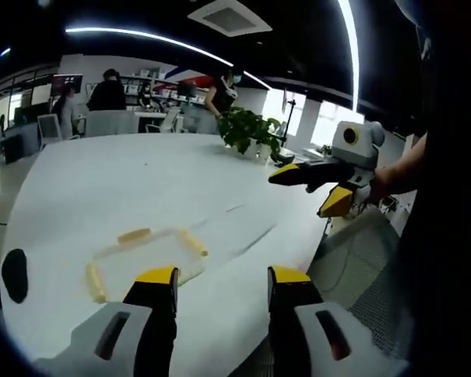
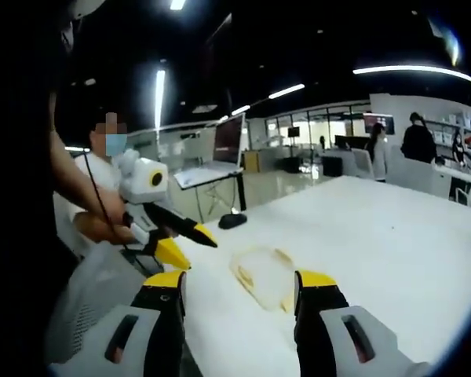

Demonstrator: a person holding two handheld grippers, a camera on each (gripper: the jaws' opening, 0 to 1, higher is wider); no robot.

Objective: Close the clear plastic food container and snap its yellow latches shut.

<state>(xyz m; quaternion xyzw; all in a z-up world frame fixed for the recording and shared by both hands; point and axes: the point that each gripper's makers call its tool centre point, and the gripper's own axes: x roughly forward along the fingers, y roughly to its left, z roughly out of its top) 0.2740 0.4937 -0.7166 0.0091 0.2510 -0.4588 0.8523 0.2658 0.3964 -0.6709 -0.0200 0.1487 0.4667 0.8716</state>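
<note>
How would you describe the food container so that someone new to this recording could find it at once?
Start at the large white table. Near its edge, just ahead of the left claw, lies the clear plastic food container, flat and almost see-through. Its yellow latches along the sides mark it out; the potted plant stands far across the table.

Left tool [image 1: 221,287] jaws apart above white table [image 1: 102,188], clear container [image 1: 145,255] with yellow latches [image 1: 133,235], right tool [image 1: 318,192] open beyond
</note>
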